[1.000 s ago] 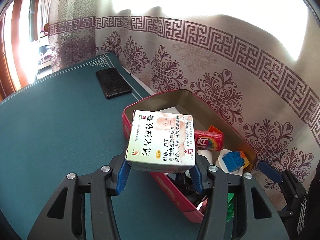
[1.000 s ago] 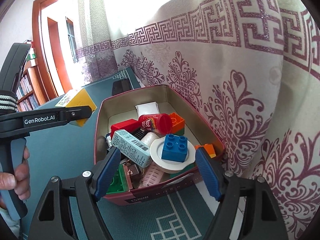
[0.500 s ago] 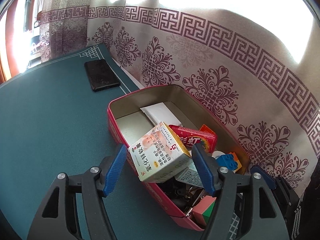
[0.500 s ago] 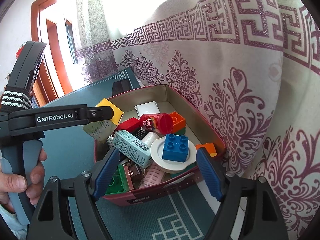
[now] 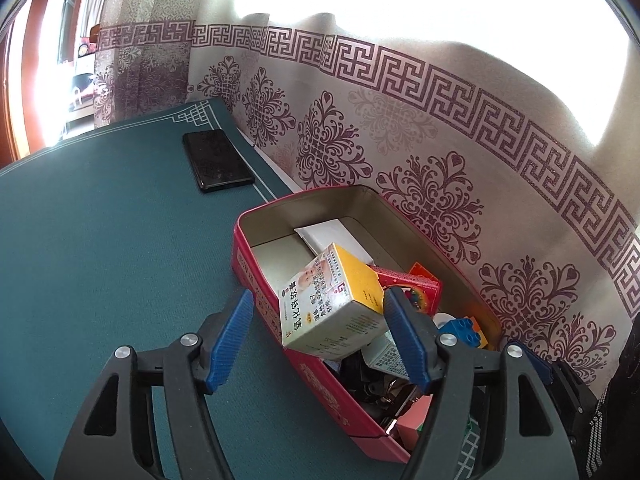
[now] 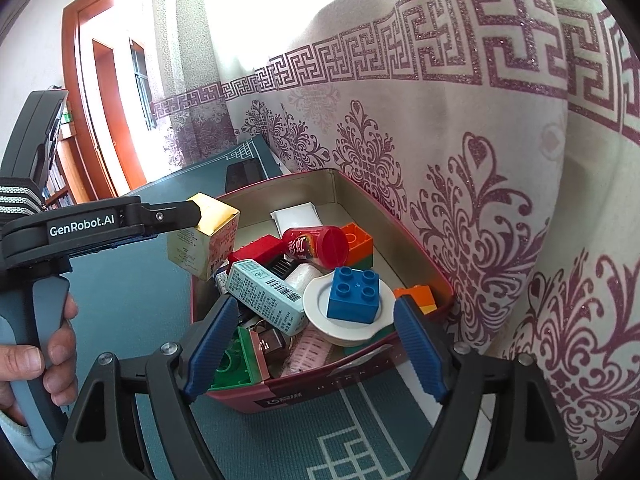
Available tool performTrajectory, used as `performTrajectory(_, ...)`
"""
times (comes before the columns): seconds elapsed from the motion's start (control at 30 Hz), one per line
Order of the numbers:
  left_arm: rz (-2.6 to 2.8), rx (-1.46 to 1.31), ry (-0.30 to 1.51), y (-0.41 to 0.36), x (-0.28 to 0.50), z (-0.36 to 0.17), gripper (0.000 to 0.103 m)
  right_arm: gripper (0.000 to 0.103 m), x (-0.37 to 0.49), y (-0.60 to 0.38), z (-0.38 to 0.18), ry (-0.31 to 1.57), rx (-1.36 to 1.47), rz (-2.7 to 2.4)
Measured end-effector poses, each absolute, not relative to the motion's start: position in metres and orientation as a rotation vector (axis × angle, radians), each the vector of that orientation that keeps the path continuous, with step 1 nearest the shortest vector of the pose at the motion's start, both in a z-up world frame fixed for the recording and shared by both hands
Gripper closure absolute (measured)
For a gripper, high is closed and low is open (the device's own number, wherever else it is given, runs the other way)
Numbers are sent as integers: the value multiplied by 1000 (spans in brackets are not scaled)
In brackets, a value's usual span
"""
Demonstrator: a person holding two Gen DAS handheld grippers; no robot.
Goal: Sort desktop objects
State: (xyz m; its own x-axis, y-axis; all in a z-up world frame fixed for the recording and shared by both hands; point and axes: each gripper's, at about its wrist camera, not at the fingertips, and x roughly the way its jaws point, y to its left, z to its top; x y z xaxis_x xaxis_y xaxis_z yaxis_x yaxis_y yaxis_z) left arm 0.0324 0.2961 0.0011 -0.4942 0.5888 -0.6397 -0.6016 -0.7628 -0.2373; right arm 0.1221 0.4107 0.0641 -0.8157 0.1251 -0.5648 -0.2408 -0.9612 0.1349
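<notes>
A red tin box on the green table mat holds several small items. A white and yellow ointment carton lies tilted on the tin's near rim, resting on the pile inside; it also shows in the right wrist view. My left gripper is open, its fingers wide on either side of the carton, which touches the right finger. My right gripper is open and empty at the tin's near end, above a blue brick on a white lid.
A black phone lies on the mat beyond the tin. A patterned curtain hangs close behind the tin. Inside the tin are a red tube, a pale green carton, orange bricks and a green brick.
My left gripper opened and let go of the ointment carton, which dropped from the air onto the tin's rim and pile. The left gripper drew back a little. The right gripper stayed still.
</notes>
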Motion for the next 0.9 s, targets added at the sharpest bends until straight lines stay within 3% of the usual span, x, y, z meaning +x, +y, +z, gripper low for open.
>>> performTrajectory(0.3,2221,-999,163,322,34,-18,30,20,122,409,65,286,-858,2812)
performTrajectory(0.6,2354,-880,241,306,58,9,27,20,123,403,70,280,-844,2826)
performTrajectory(0.8,2538,-749,338,283,82,27,20,16,126,398,71,274,-856,2817)
performTrajectory(0.9,2599,-694,347,270,95,37,16,4,131,399,70,261,-861,2779)
